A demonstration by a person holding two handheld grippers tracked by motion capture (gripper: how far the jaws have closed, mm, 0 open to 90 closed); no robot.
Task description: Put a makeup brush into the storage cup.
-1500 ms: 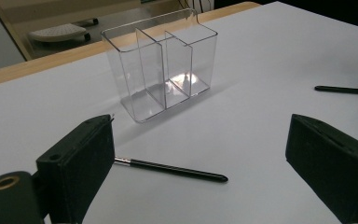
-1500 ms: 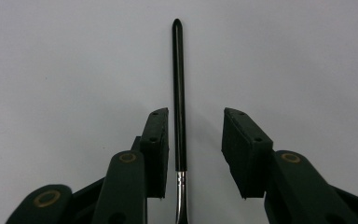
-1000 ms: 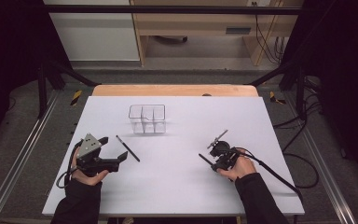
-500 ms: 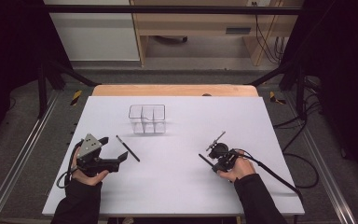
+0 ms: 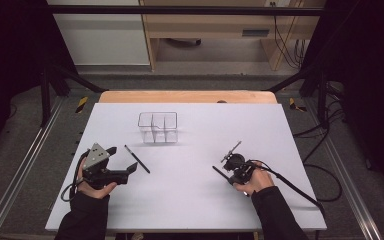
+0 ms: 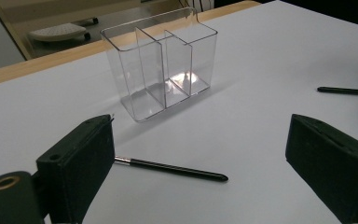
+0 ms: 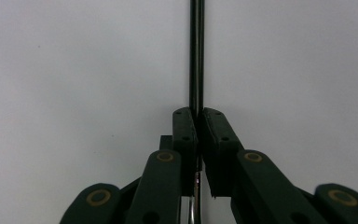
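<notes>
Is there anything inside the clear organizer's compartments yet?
No: in the left gripper view, all the compartments of the clear organizer stand empty, and a black pen lies on the table in front of it.

Grey floor, wooden furniture behind, white panel, cables at rt, dark sides

High view overlooks the table — gripper views skim it close.
</notes>
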